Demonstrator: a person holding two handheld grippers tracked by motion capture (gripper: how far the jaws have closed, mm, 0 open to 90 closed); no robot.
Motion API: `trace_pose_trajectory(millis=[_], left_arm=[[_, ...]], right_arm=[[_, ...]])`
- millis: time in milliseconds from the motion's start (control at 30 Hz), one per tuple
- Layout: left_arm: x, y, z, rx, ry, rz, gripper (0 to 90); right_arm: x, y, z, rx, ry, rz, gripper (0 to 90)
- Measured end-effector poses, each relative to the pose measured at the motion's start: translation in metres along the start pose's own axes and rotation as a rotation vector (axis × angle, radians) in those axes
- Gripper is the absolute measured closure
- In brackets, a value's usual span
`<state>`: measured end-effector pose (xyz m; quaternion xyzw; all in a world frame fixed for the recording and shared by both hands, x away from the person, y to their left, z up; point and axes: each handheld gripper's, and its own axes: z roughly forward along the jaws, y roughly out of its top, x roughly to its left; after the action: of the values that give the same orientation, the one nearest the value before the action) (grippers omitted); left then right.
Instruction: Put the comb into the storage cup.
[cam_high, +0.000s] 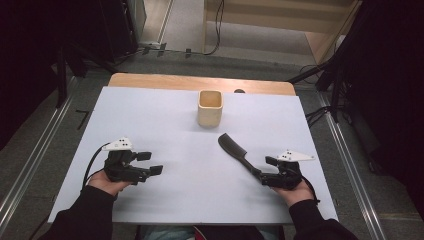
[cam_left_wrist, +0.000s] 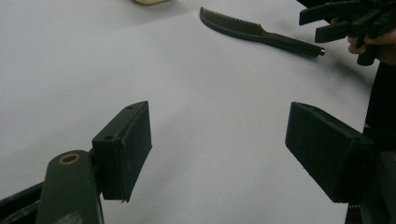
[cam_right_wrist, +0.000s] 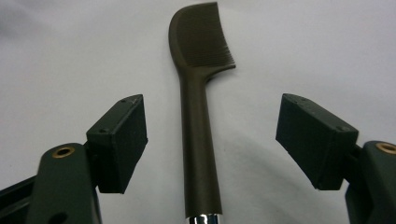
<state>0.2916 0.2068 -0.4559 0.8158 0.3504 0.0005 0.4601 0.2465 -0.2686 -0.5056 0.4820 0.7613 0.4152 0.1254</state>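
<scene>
- In the right gripper view, the end of the comb (cam_right_wrist: 198, 140) handle is cut off by the bottom edge, just past a silvery band.
- In the left gripper view, the cup (cam_left_wrist: 148, 1) is cropped by the top edge to a pale sliver.
- In the high view, the comb's handle end is lost against the right gripper (cam_high: 266, 172).
- The small dark object (cam_high: 239, 91) behind the cup cannot be identified.

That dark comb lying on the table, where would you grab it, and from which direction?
By its handle. The comb lies flat on the white table, its straight narrow handle pointing at the right gripper and its wide toothed head at the far end. In the right gripper view the handle runs between the open jaws, so coming in from the handle end and closing across its sides looks best.
</scene>
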Motion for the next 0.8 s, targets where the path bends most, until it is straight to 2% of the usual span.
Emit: trace_pose_trajectory(millis=[167, 600, 767, 800], left_arm=[[0.001, 0.001, 0.001, -0.003, -0.002, -0.002, 23.3], [0.001, 0.002, 0.002, 0.003, -0.004, 0.0, 23.4], [0.001, 0.002, 0.003, -0.001, -0.005, -0.003, 23.3], [0.001, 0.001, 0.003, 0.0, -0.003, -0.002, 23.4]], right_arm=[[0.003, -0.005, 0.004, 0.019, -0.001, -0.027, 24.2], [0.005, -0.014, 0.013, 0.067, -0.01, -0.052, 31.6], [0.009, -0.015, 0.014, 0.062, -0.018, -0.087, 43.8], [0.011, -0.016, 0.014, 0.064, -0.024, -0.104, 50.1]])
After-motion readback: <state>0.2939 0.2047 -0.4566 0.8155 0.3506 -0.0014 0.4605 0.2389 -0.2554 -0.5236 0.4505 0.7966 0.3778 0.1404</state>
